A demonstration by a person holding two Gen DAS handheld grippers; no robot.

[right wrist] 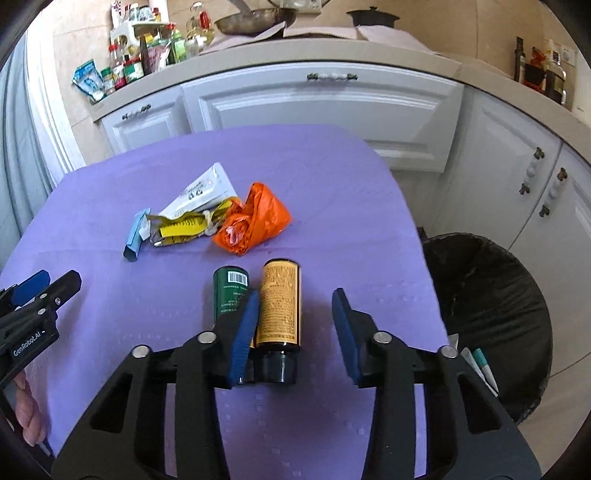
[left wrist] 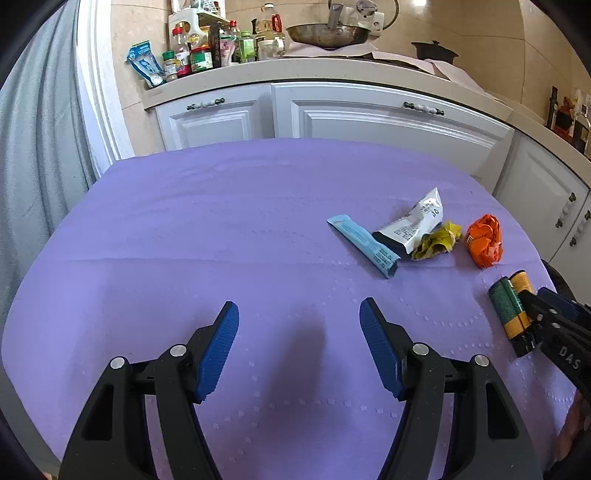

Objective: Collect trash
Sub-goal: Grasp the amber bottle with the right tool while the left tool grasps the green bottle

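Note:
On the purple tablecloth lie an orange-labelled bottle and a green bottle, side by side with caps toward me. My right gripper is open, its fingers around the orange bottle, left finger between the two bottles. The bottles also show in the left wrist view. Farther off lie an orange crumpled bag, a yellow wrapper, a white packet and a blue wrapper. My left gripper is open and empty over bare cloth.
A bin lined with a black bag stands on the floor right of the table. White cabinets and a counter with jars and a pan stand behind. A curtain hangs at left.

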